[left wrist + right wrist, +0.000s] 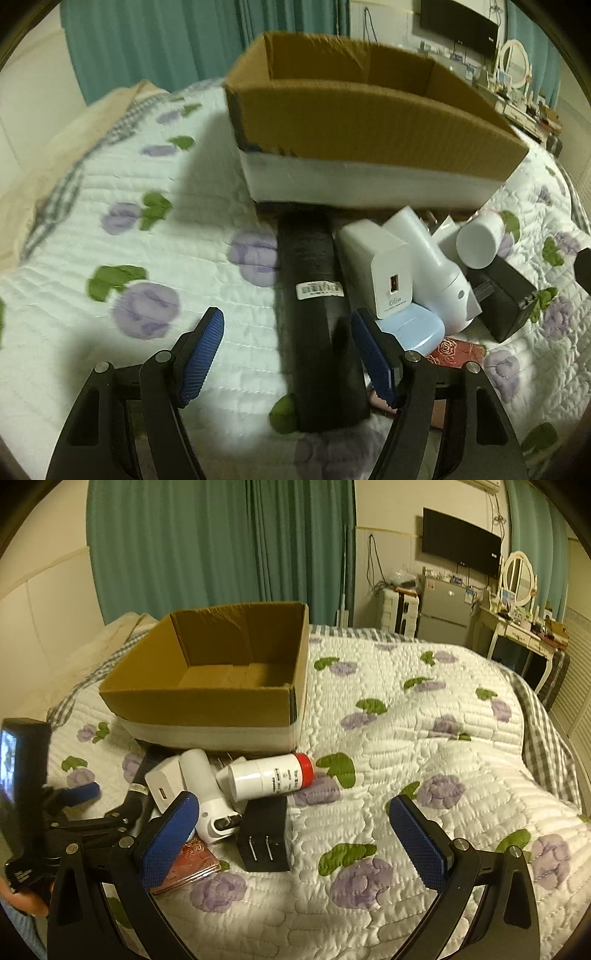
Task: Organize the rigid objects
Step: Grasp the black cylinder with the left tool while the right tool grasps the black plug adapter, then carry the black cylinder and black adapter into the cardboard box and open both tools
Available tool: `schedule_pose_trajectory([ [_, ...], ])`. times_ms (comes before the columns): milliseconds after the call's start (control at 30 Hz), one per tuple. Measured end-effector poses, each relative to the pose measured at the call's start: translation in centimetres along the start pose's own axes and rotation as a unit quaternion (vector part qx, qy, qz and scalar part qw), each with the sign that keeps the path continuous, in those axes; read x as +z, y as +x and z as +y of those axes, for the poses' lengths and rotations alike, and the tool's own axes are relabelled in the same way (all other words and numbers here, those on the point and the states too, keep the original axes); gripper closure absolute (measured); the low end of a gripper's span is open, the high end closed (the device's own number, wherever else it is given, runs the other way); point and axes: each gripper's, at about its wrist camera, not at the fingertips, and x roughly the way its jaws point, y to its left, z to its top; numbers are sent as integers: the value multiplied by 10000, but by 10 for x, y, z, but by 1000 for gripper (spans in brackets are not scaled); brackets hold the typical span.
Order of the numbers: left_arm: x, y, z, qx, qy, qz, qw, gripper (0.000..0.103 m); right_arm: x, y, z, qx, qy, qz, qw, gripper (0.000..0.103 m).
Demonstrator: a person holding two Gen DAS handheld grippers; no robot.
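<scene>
An open cardboard box point(369, 122) stands on the bed; it also shows in the right wrist view point(207, 698), empty. In front of it lies a pile: a long black cylinder point(314, 295), a white 66W charger point(384, 273), a white handheld device point(439, 273), a white bottle point(269, 775) with a red cap, a black plug adapter point(264, 842), a light blue case point(413, 328) and a red patterned box point(188, 864). My left gripper point(288, 328) is open, its jaws either side of the black cylinder's near end. My right gripper point(291, 830) is open and empty above the black adapter.
The floral quilt point(424, 738) stretches to the right of the pile. A pillow point(55, 155) lies at the left. A TV point(461, 541), a fridge point(443, 613) and a dressing table point(517, 627) stand beyond the bed. Green curtains point(221, 546) hang behind.
</scene>
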Motion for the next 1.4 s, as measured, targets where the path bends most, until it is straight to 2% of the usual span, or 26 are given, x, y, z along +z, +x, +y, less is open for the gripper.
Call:
schedule_pose_trajectory([
  [200,4,25,-13,150,246,326,9991,33,-1,8,-2,71,51,111,9999,0],
  [233,5,29,-13,115,222,360,9990,38,-1,10,-2,69,38,136,9999,0],
  [300,5,28,-14,-141,231,420,9988,59,-3,13,-2,57,22,198,9998,0],
  [400,0,16,-19,-164,346,313,9988,61,-6,18,-3,3,-10,309,9995,1],
  [500,-6,-4,-11,-393,194,168,9989,62,-8,21,-3,8,-75,402,9992,6],
  [633,-12,-29,-2,-552,99,-88,9984,66,-13,35,4,48,-293,681,9972,19],
  [700,-13,-38,1,-615,99,-175,9979,72,-14,43,8,14,-427,796,9959,24],
  [767,-14,-39,3,-649,112,-211,9976,72,-15,50,11,138,-496,892,9947,26],
  [867,-12,-29,11,-717,83,-124,9973,72,-17,69,17,140,-608,1182,9910,38],
  [967,-6,-29,8,-739,86,-145,9971,72,-18,83,22,311,-624,1363,9882,59],
  [1000,-6,-31,7,-744,89,-170,9970,73,-18,85,23,270,-642,1359,9883,63],
  [1100,-6,-44,5,-795,95,-312,9963,73,-19,77,25,208,-666,1236,9899,64],
  [1233,-3,-65,3,-793,136,-547,9953,73,-19,46,22,152,-661,976,9929,65],
  [1400,7,-100,-2,-837,180,-915,9921,73,4,-1,19,121,-608,350,9975,65],
])
